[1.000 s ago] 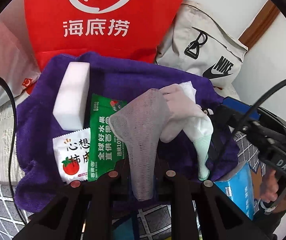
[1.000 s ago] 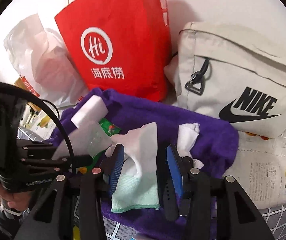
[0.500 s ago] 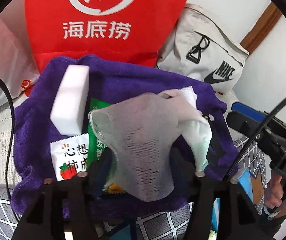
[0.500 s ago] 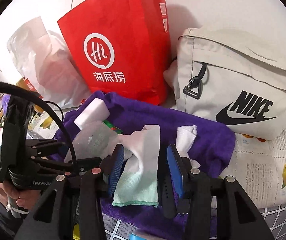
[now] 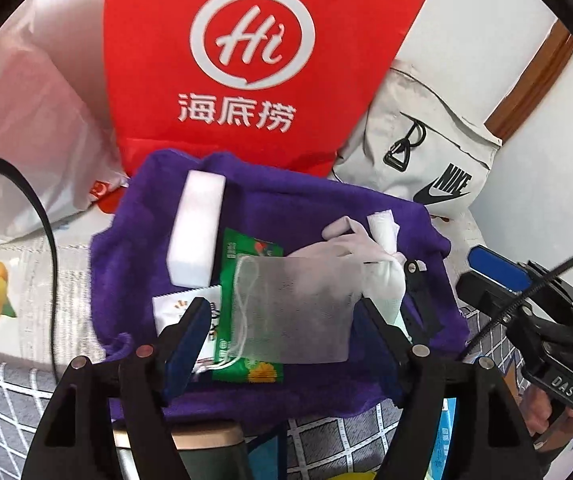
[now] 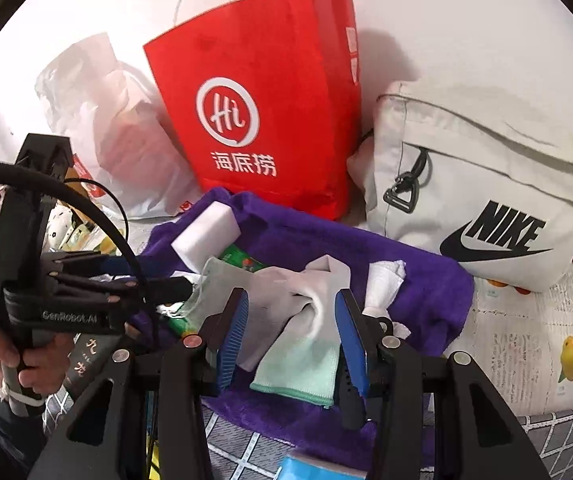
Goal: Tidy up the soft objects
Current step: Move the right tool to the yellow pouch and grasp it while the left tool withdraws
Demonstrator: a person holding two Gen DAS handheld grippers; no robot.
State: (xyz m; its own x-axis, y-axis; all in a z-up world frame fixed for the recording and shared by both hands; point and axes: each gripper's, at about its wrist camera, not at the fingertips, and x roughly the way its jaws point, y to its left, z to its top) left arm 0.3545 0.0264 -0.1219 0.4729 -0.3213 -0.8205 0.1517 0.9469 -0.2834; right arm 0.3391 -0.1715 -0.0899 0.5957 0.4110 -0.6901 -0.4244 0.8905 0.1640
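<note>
Your left gripper (image 5: 282, 312) has its jaws spread wide, with the grey mesh pouch (image 5: 292, 310) lying loose between them, flat and see-through, its white drawstring trailing over the green packet (image 5: 242, 280). Your right gripper (image 6: 292, 330) also stands with jaws apart around a white sock (image 6: 302, 344) with a mint-green cuff, crumpled and not pinched. Everything rests on the purple towel (image 5: 318, 208): a white sponge block (image 5: 198, 236), a white sachet (image 5: 174, 308), a folded white cloth (image 6: 384, 280). Behind stand a red paper bag (image 6: 270, 112) and a beige Nike bag (image 6: 486, 184).
</note>
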